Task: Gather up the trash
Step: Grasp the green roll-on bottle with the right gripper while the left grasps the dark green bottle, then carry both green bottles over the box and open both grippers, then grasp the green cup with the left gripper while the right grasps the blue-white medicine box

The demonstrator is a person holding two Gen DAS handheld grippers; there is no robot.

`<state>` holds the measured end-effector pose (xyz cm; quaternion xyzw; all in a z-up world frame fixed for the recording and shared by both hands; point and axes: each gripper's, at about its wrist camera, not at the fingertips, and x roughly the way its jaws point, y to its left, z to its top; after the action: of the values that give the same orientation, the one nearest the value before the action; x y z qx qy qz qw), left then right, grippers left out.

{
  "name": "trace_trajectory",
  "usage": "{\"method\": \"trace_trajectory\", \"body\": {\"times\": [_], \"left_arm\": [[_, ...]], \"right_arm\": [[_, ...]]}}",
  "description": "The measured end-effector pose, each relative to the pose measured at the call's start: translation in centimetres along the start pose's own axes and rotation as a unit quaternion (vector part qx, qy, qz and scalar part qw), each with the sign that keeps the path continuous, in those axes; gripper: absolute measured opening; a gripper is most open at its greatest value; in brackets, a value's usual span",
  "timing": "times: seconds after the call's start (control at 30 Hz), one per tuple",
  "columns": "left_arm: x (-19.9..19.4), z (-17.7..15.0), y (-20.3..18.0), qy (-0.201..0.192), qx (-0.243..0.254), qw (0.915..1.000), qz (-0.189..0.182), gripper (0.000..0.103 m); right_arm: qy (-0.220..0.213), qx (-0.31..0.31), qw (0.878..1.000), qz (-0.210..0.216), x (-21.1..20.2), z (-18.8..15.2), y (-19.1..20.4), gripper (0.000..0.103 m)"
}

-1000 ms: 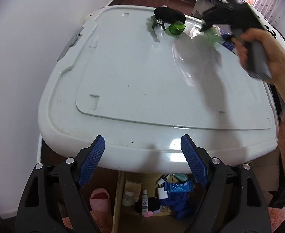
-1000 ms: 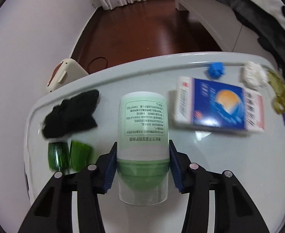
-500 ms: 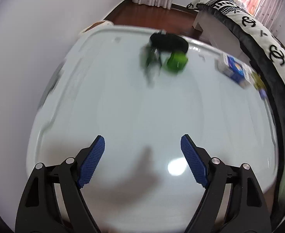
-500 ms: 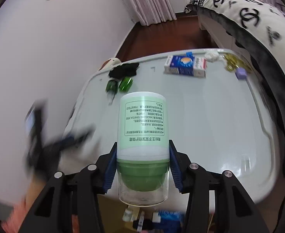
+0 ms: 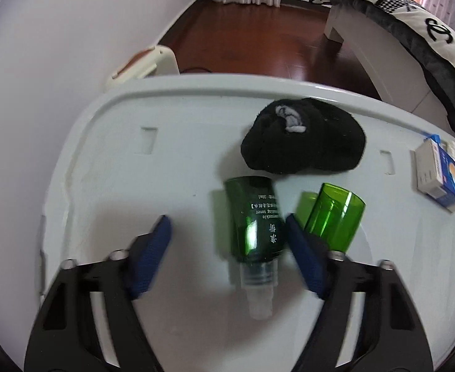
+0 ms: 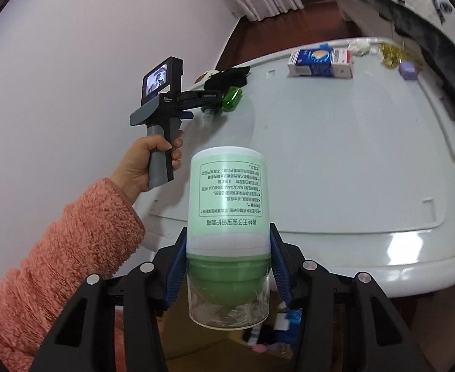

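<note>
A dark green spray bottle (image 5: pixel 255 226) lies on the white bin lid (image 5: pixel 119 192), nozzle toward me. My left gripper (image 5: pixel 230 245) straddles it and its jaws are closing; the right pad (image 5: pixel 302 254) is at the bottle's side and the left pad (image 5: pixel 159 241) stands well apart. A clear green cap (image 5: pixel 336 217) lies just right of the bottle, a black cloth (image 5: pixel 302 142) behind it. My right gripper (image 6: pixel 227 266) is shut on a pale green bottle (image 6: pixel 227 198), held off the lid's near edge.
A blue and white carton (image 6: pixel 320 62), a yellow wrapper (image 6: pixel 391 54) and a small purple item (image 6: pixel 408 71) lie at the lid's far side. A hand in a pink fleece sleeve (image 6: pixel 72 248) holds the left tool. Below the lid is a cardboard box (image 6: pixel 196 341) of clutter. A bed borders the right.
My left gripper crossed the lid from its near edge to the dark green bottle and its jaws narrowed. My right gripper carried the pale green bottle back off the lid, then held still.
</note>
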<state>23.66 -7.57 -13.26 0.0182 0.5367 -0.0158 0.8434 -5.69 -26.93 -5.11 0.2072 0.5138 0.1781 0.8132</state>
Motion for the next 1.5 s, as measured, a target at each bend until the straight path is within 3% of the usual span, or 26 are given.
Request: {"method": "trace_trajectory", "body": {"times": [0.1,0.13,0.3,0.37,0.6,0.7,0.83,1.03,1.1,1.13,1.17,1.2,1.27,1.4,1.5], "left_arm": [[-0.4,-0.2,-0.6,-0.01,0.019,0.9998,0.003,0.038],[-0.7,-0.4,-0.6,-0.007,0.021,0.9998,0.003,0.035],[-4.6,-3.6,0.8,-0.012,0.007,0.9996,-0.025,0.032],[-7.4,-6.0,0.7,-0.025,0.028,0.9986,-0.036,0.032],[-16.8,-19.4,1.1,-0.025,0.081,0.9957,-0.035,0.032],[-18.0,-25.2,1.4,0.003,0.075,0.9966,-0.035,0.032],[-16.5,-32.6,1.3,0.074,0.076,0.9934,-0.045,0.032],[-11.3,-38.1,2.0,0.19,0.056,0.9788,-0.055,0.033],[-10.2,-38.9,2.1,0.214,0.054,0.9741,-0.047,0.04],[-9.9,-39.1,2.2,0.218,0.059,0.9734,-0.037,0.056],[-10.1,-39.4,2.2,0.214,0.06,0.9746,-0.029,0.064],[-10.5,-39.7,2.3,0.202,0.062,0.9773,-0.018,0.075],[-10.8,-39.6,2.2,0.192,0.067,0.979,-0.013,0.078],[-11.6,-39.3,2.1,0.191,0.061,0.979,-0.039,0.079],[-12.9,-37.0,2.1,0.154,0.047,0.9844,-0.07,0.079]], "right_arm": [[0.0,0.007,1.0,0.005,-0.1,0.0,-0.3,0.048],[0.0,0.01,1.0,0.002,0.0,0.0,-0.4,0.048],[-0.006,0.002,1.0,-0.026,-0.1,-0.3,-0.4,0.048],[-0.01,0.005,0.999,-0.036,-0.3,-0.5,-0.5,0.048],[-0.015,0.015,0.998,-0.058,-0.5,-2.0,-0.6,0.048],[-0.016,0.016,0.997,-0.074,-0.3,-3.6,0.1,0.048],[0.009,0.058,0.995,-0.077,0.6,-8.0,-0.4,0.048],[0.109,0.094,0.982,-0.124,5.1,-14.3,-2.1,0.048],[0.13,0.097,0.976,-0.145,6.0,-15.3,-2.6,0.05],[0.137,0.099,0.973,-0.155,6.3,-15.7,-3.0,0.066],[0.138,0.103,0.971,-0.165,6.4,-15.9,-3.3,0.08],[0.131,0.104,0.969,-0.18,6.0,-16.0,-3.4,0.082],[0.123,0.101,0.97,-0.185,5.5,-15.8,-3.4,0.089],[0.097,0.114,0.974,-0.172,4.2,-15.5,-3.6,0.09],[0.066,0.126,0.977,-0.158,2.7,-15.2,-3.5,0.09]]}}
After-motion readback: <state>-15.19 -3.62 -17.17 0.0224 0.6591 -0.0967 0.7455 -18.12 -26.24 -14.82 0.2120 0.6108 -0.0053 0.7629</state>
